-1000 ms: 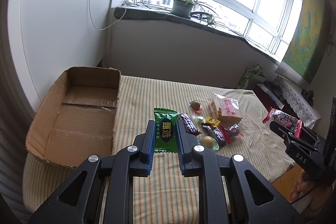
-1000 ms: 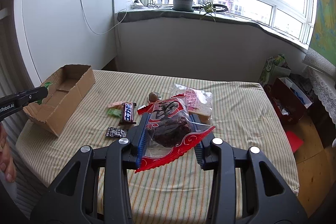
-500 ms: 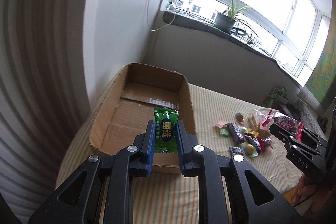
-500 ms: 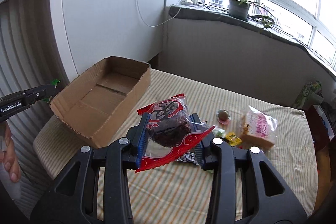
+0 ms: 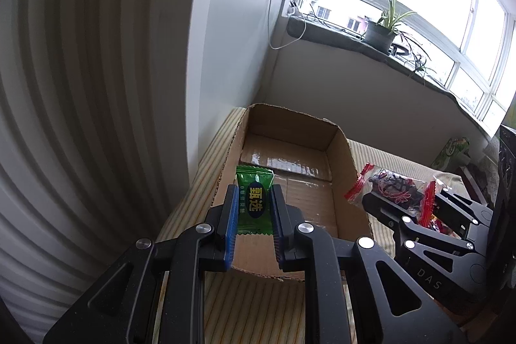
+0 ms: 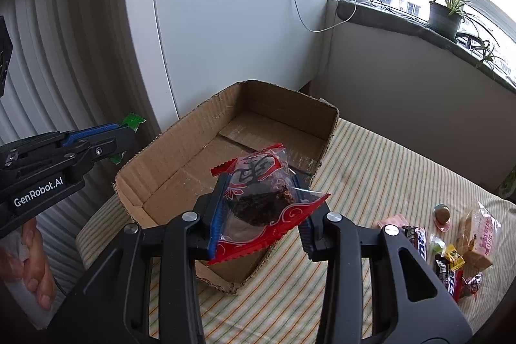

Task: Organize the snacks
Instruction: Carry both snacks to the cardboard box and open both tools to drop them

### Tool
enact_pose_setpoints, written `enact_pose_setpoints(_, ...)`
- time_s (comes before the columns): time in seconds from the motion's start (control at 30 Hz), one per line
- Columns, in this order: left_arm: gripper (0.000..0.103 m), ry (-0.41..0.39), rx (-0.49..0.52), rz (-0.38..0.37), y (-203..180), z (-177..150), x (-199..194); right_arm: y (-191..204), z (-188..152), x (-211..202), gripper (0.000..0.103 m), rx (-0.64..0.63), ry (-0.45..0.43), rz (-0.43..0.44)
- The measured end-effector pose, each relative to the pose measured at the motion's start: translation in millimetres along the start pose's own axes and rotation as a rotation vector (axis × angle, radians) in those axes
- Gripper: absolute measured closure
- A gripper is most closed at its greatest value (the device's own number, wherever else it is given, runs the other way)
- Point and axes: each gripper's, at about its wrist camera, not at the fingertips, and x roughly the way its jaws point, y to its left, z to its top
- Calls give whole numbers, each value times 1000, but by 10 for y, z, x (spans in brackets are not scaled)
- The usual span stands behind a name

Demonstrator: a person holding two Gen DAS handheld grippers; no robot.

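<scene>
snacks were held one to each gripper above an open cardboard box (image 6: 225, 131) on a striped desk (image 6: 380, 170). left gripper (image 5: 253, 205): fingers clamped on a green candy (image 5: 254, 199), the wrapper upright between the blue pads, over the near end of the box. in the right wrist view the same gripper (image 6: 125, 137) entered from the left, beside the box's left wall, with the candy's green ends showing past the fingers. right gripper (image 6: 261, 205): fingers clamped on a red-edged clear packet (image 6: 258, 199) with a dark cake inside, over the near right part of the box; in the left wrist view this gripper (image 5: 400, 199) and its packet (image 5: 390, 186) stood just right of the box's right wall. the box floor showed bare cardboard and tape. more snacks (image 6: 451, 244) lay in a loose group on the desk, well right of the box: a dark bar, a yellow sweet, a round brown sweet, a wrapped cake slice. a potted plant (image 6: 446, 13) stood on the window sill (image 6: 403, 24). fingers of a person's hand (image 6: 35, 266) showed at the lower left edge.
</scene>
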Motion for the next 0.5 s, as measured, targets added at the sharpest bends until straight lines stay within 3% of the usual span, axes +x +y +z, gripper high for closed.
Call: enact_pose_setpoints(0.5,86,79,-3,-15,74,-8,447,-53,53,389,63,-8,50,34)
